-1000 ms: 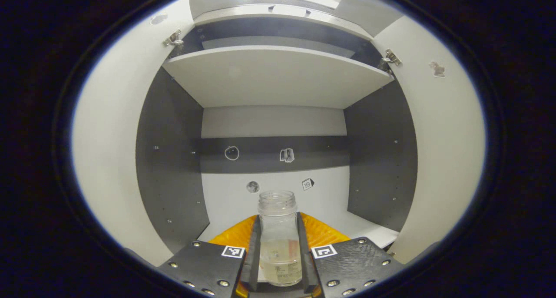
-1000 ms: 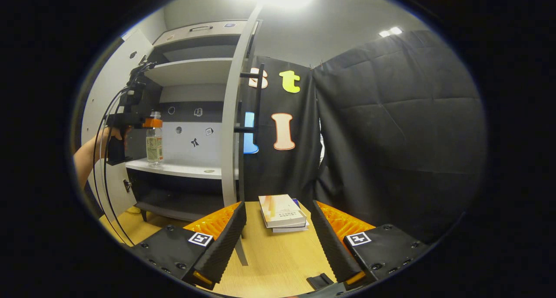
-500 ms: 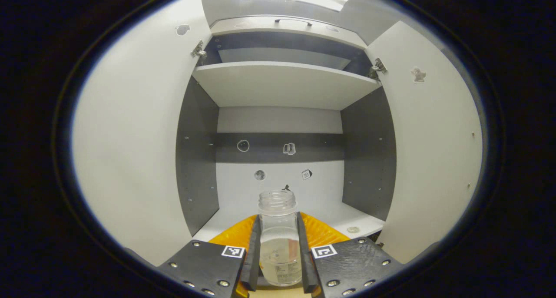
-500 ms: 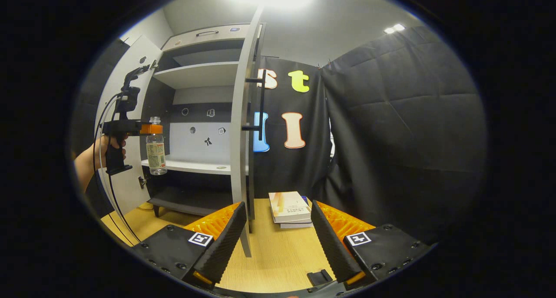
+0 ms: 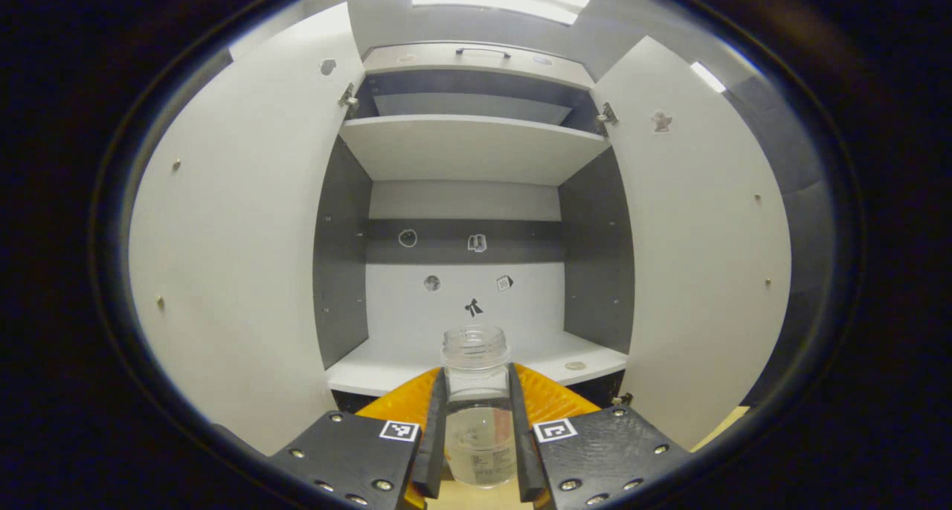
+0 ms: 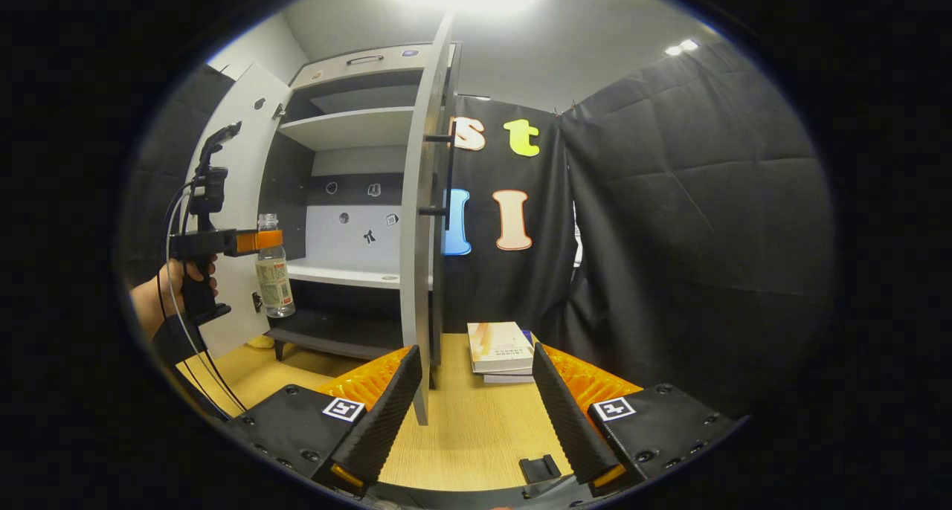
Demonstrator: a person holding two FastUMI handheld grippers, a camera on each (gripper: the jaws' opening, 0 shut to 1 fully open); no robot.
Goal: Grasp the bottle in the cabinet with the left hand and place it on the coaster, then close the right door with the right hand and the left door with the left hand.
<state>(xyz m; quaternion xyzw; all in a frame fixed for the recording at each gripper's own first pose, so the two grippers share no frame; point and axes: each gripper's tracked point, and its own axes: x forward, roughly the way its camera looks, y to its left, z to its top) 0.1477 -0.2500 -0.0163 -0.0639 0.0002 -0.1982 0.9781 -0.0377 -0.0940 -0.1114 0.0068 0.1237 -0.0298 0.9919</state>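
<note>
The step in hand is carrying the bottle point(image 6: 274, 268) out of the cabinet point(image 5: 468, 149) to the coaster. The left tool point(image 5: 476, 436) is clenched on the bottle, a black finger point(image 5: 435, 436) pressed against each side of the clear body below the uncapped neck. In the right gripper view the bottle hangs upright in that grip, clear of the lower shelf point(image 6: 349, 275) and in front of the open left door point(image 6: 238, 190), above the desk point(image 6: 476, 436).

To do this well, I would keep the bottle upright, since it is open-topped and seems to hold some liquid, and keep the squeeze steady because the grip sits high on a smooth wall. No coaster can be made out, so it has to be found before lowering; a small round thing point(image 5: 574, 365) on the shelf is too small to name.

The hand point(image 6: 172, 291) grips the left tool's handle with the tool held level, cables trailing below.

Further right, the right door point(image 6: 422, 220) stands edge-on with its black handle point(image 6: 446, 172) facing outward. The right tool point(image 6: 476, 413) is released, fingers wide apart, low over the desk near a stack of books point(image 6: 500, 350).
</note>
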